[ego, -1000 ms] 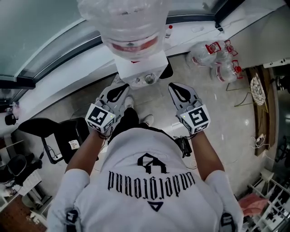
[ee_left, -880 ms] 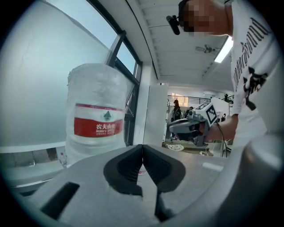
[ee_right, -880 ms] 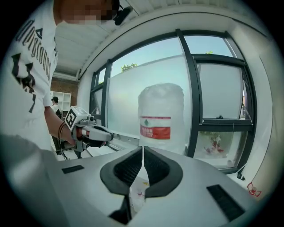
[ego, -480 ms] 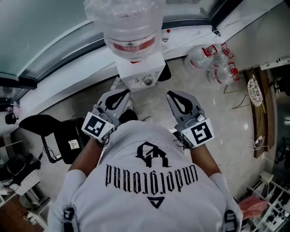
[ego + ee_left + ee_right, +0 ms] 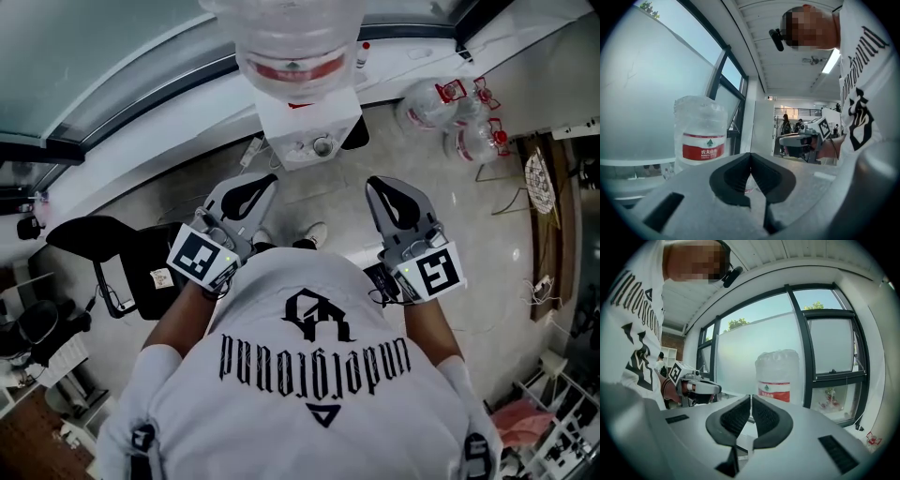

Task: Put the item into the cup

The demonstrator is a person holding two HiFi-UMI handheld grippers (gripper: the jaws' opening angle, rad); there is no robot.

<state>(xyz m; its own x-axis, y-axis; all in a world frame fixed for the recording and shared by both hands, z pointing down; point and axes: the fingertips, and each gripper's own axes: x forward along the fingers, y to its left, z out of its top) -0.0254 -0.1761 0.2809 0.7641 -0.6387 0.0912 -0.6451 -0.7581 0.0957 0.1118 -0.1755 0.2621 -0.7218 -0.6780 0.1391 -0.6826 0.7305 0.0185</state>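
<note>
Head view, Operator asks: what is hidden or cut off?
Inspector: The water bottle [image 5: 291, 42] on the dispenser [image 5: 309, 117] is cropped by the top edge. The person's white shirt [image 5: 319, 375] fills the lower frame and covers most of both arms and the floor [image 5: 487, 234] beneath. A small round object [image 5: 322, 146] sits on the dispenser's front ledge, too small to identify.

Operator: Where are the task's objects, and how do they look?
Inspector: Cannot tell. No view shows them clearly enough to name. Both gripper views show only the bottle with its red label, window frames and the opposite claw.

Operator: State of each claw?
Inspector: Left claw [image 5: 262, 183]: jaws clenched, pads touching, nothing between them. Right claw [image 5: 377, 187]: jaws drawn together with a thin slit between the pads, nothing between them.

Operator: Pose?
Inspector: Both claws are held in front of the torso, side by side and apart, tips pointing toward the dispenser and near its front. Each marker cube, left [image 5: 202, 258] and right [image 5: 431, 274], faces upward toward the head camera. Forearms emerge from under the shirt, angled slightly outward.
</note>
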